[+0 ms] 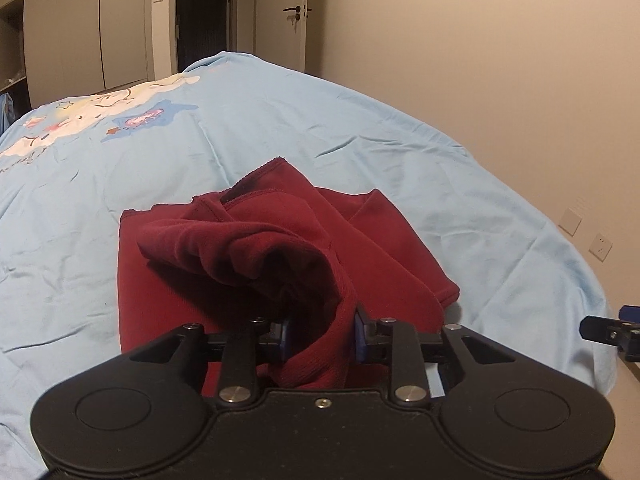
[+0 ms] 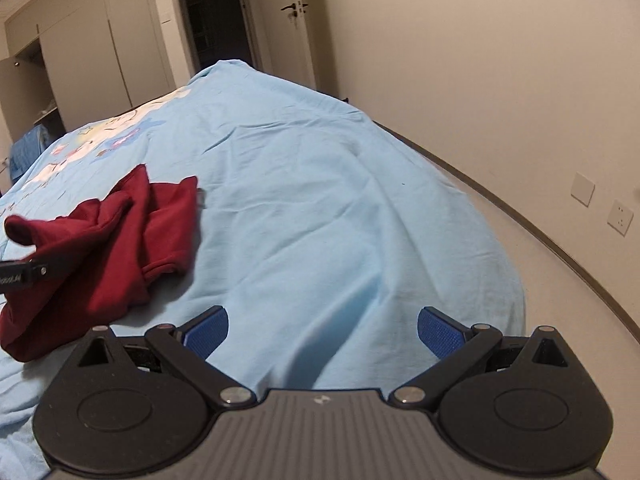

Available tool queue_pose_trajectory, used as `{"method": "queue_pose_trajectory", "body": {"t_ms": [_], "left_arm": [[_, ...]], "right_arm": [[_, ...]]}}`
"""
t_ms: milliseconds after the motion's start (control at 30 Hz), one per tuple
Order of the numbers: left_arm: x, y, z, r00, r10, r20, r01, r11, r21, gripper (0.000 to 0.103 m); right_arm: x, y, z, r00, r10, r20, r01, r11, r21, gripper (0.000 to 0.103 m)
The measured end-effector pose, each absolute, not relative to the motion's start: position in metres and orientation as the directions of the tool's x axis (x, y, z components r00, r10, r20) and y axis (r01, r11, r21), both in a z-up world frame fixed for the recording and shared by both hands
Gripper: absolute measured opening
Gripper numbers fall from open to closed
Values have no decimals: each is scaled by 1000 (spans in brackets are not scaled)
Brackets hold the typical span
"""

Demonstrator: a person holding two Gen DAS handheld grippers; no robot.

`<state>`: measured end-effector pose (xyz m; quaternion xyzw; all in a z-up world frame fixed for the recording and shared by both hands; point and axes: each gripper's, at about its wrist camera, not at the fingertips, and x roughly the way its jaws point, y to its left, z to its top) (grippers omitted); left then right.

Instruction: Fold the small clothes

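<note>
A dark red garment [image 1: 168,280] lies partly folded on the light blue bedsheet [image 1: 360,140]. One bunched sleeve [image 1: 256,256] rises from it and runs between the blue pads [image 1: 361,334] of my left gripper [image 1: 323,334]. The jaws stand a little apart. The sleeve leans on the right pad, and a dark gap shows beside the left one. In the right wrist view the garment [image 2: 120,248] lies at the left, with the left gripper's finger [image 2: 24,274] over it. My right gripper [image 2: 322,332] is wide open over bare sheet, with nothing between its pads.
The bed's right edge [image 2: 516,280] drops to a strip of floor along a beige wall with sockets [image 2: 620,218]. A cartoon print [image 1: 132,116] covers the far left of the sheet. Wardrobes [image 1: 80,28], a dark doorway and a door stand beyond the bed.
</note>
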<state>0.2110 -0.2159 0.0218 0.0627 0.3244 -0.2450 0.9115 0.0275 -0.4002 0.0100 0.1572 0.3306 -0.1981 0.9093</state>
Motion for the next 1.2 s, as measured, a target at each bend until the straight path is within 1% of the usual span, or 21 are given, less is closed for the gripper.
{"method": "queue_pose_trajectory", "body": {"t_ms": [67, 100, 133, 267, 300, 433, 567, 633, 733, 833, 967, 1000, 1033, 1067, 1100, 1133, 1200], "left_arm": [[209, -212, 24, 664, -428, -613, 500, 864, -62, 46], [205, -210, 24, 662, -441, -606, 506, 859, -72, 56], [202, -208, 24, 660, -453, -599, 511, 855, -83, 64], [184, -194, 22, 648, -487, -586, 522, 844, -126, 72], [179, -189, 21, 650, -487, -584, 516, 847, -131, 76], [157, -169, 20, 675, -474, -565, 499, 858, -123, 84], [147, -153, 18, 712, -423, -561, 462, 883, -79, 85], [148, -145, 16, 717, -412, -563, 448, 890, -81, 85], [148, -139, 11, 723, -397, -565, 431, 899, -80, 85], [147, -136, 9, 737, -374, -563, 422, 905, -49, 85], [148, -136, 5, 755, -331, -567, 409, 913, 12, 83], [149, -136, 4, 755, -329, -568, 411, 911, 19, 79], [150, -135, 4, 752, -334, -568, 419, 908, 21, 71], [152, -135, 4, 748, -339, -571, 426, 905, 21, 67], [153, -135, 3, 744, -339, -575, 428, 904, 21, 60], [155, -135, 3, 745, -336, -577, 426, 904, 24, 57], [156, -134, 2, 746, -334, -576, 425, 905, 26, 54]], "right_arm": [[29, -401, 9, 705, -250, -663, 460, 874, 159, 103], [30, -400, 10, 708, -248, -661, 455, 876, 158, 103], [32, -398, 11, 711, -246, -658, 450, 879, 157, 103], [40, -391, 16, 735, -222, -640, 413, 896, 163, 103], [42, -389, 17, 740, -216, -637, 403, 901, 163, 103], [53, -377, 22, 761, -177, -624, 349, 923, 164, 103], [65, -360, 29, 793, -108, -600, 260, 950, 173, 103], [73, -350, 34, 819, -61, -571, 200, 962, 184, 103], [93, -335, 42, 849, 47, -526, 84, 972, 222, 103], [117, -319, 53, 862, 149, -484, -29, 969, 246, 103], [153, -295, 69, 846, 271, -460, -168, 953, 252, 103], [161, -288, 70, 837, 295, -461, -195, 948, 252, 103], [170, -280, 71, 826, 316, -467, -217, 942, 255, 103], [179, -273, 70, 814, 335, -475, -237, 937, 256, 102], [186, -265, 70, 802, 351, -483, -257, 933, 252, 100], [192, -257, 69, 790, 365, -492, -277, 929, 243, 99], [202, -241, 65, 766, 387, -513, -319, 922, 220, 95]]}}
